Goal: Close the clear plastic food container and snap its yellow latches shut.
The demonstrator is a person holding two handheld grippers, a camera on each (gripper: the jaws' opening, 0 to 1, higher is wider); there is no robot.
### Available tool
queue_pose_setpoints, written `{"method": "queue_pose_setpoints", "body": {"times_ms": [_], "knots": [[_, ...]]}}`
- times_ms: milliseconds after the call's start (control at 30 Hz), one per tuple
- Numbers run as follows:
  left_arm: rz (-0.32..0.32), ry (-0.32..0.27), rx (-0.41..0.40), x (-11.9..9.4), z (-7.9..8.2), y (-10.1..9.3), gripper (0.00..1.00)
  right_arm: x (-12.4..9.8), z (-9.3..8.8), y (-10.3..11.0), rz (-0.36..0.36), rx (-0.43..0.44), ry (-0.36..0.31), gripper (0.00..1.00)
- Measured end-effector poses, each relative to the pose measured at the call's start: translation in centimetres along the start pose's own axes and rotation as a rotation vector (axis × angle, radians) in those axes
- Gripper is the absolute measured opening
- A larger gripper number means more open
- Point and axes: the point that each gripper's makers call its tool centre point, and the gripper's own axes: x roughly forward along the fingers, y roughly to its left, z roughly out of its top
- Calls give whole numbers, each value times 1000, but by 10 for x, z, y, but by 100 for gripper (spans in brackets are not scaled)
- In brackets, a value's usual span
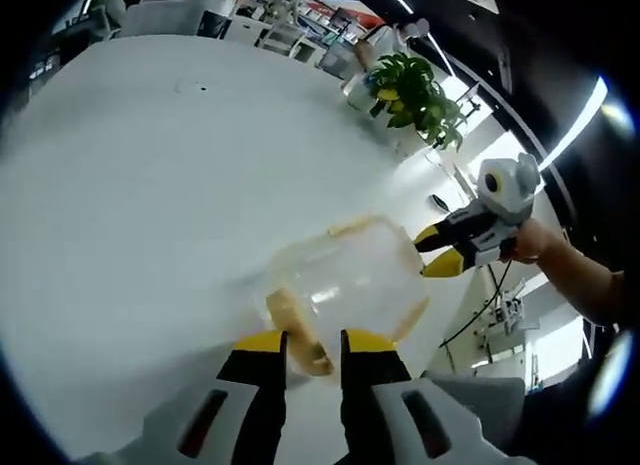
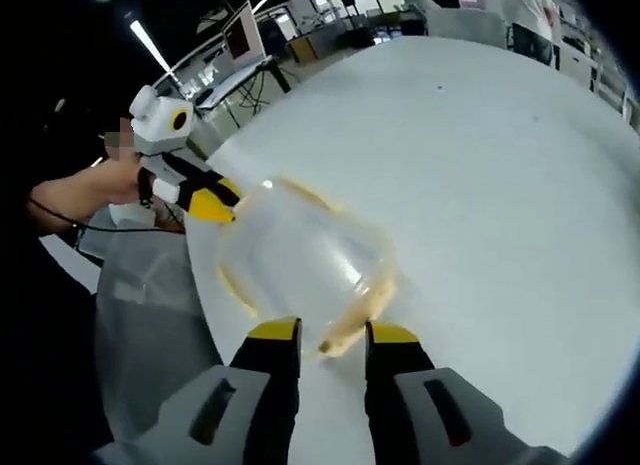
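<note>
The clear plastic container point(image 1: 350, 275) with yellow latches is held between both grippers over the white table point(image 1: 150, 185). In the left gripper view my left gripper point(image 1: 313, 343) has its jaws close together on a yellow latch point(image 1: 305, 347) at the container's near end. My right gripper point(image 1: 438, 251), held by a hand, grips the far end. In the right gripper view the container point(image 2: 305, 255) looks blurred. My right gripper point(image 2: 331, 333) pinches a yellow latch point(image 2: 342, 335) there, while the left gripper point(image 2: 205, 202) meets the opposite end. I cannot tell whether the lid is seated.
The round white table point(image 2: 500, 165) stretches wide beyond the container. A potted green plant point(image 1: 415, 95) stands at its far edge. A person's forearm point(image 1: 590, 280) reaches in on the right. Desks and monitors point(image 2: 245, 35) lie further off.
</note>
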Motion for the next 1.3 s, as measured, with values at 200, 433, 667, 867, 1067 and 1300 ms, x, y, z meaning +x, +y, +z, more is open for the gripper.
{"method": "queue_pose_setpoints", "body": {"times_ms": [200, 433, 667, 867, 1067, 1300], "knots": [[-36, 13, 3, 1, 0, -1, 12, 6, -3, -3, 15, 46, -16, 19], [-37, 28, 3, 0, 2, 3, 13, 8, -3, 0, 0, 71, 5, 20], [-43, 37, 19, 2, 8, 4, 13, 4, -9, 7, -42, 183, -7, 20], [-35, 38, -9, 1, 7, 5, 14, 3, -8, 6, -30, 187, -18, 20], [-12, 32, 16, 2, 8, 4, 14, 3, -7, 6, -39, 185, -13, 21], [76, 13, 205, 1, 14, 1, 15, -3, -4, 9, -190, -98, 73, 22]]}}
